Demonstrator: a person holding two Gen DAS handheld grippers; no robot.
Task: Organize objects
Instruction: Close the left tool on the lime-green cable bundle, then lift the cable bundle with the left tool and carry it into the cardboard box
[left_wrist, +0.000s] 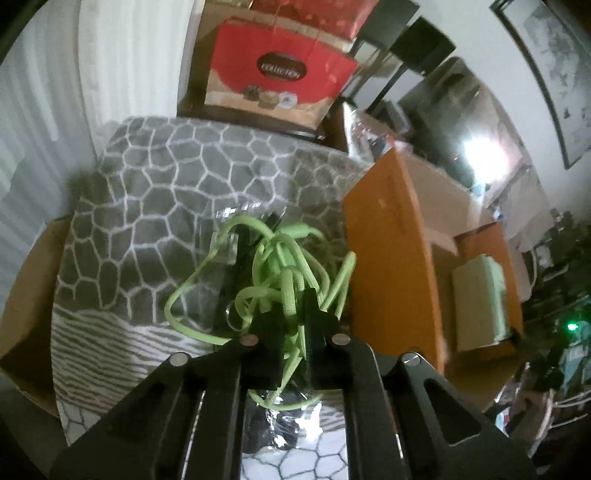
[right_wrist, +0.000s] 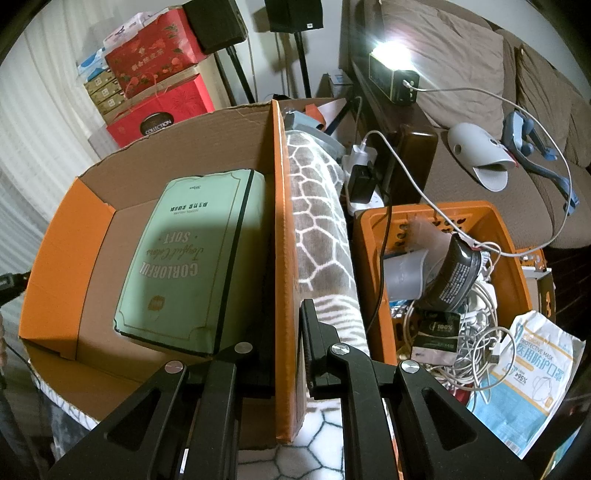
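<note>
My left gripper (left_wrist: 291, 321) is shut on a clear plastic bag of bright green cord (left_wrist: 284, 262) and holds it over a grey blanket with a white cell pattern (left_wrist: 166, 177). An orange cardboard flap (left_wrist: 391, 236) stands just right of the bag. My right gripper (right_wrist: 288, 332) is shut on the upright orange flap (right_wrist: 282, 221) of a cardboard box (right_wrist: 66, 258). Inside that box lies a pale green tissue pack (right_wrist: 192, 258); it also shows in the left wrist view (left_wrist: 480, 299). The patterned blanket (right_wrist: 321, 229) lies just right of the flap.
An orange plastic basket (right_wrist: 517, 280) at the right holds white cables, a dark filter cartridge (right_wrist: 454, 277) and small packets. A blue mask packet (right_wrist: 528, 373) lies beside it. Red gift boxes (right_wrist: 155, 103) are stacked behind; they also show in the left wrist view (left_wrist: 280, 74). A brown sofa (right_wrist: 461, 66) is at the far right.
</note>
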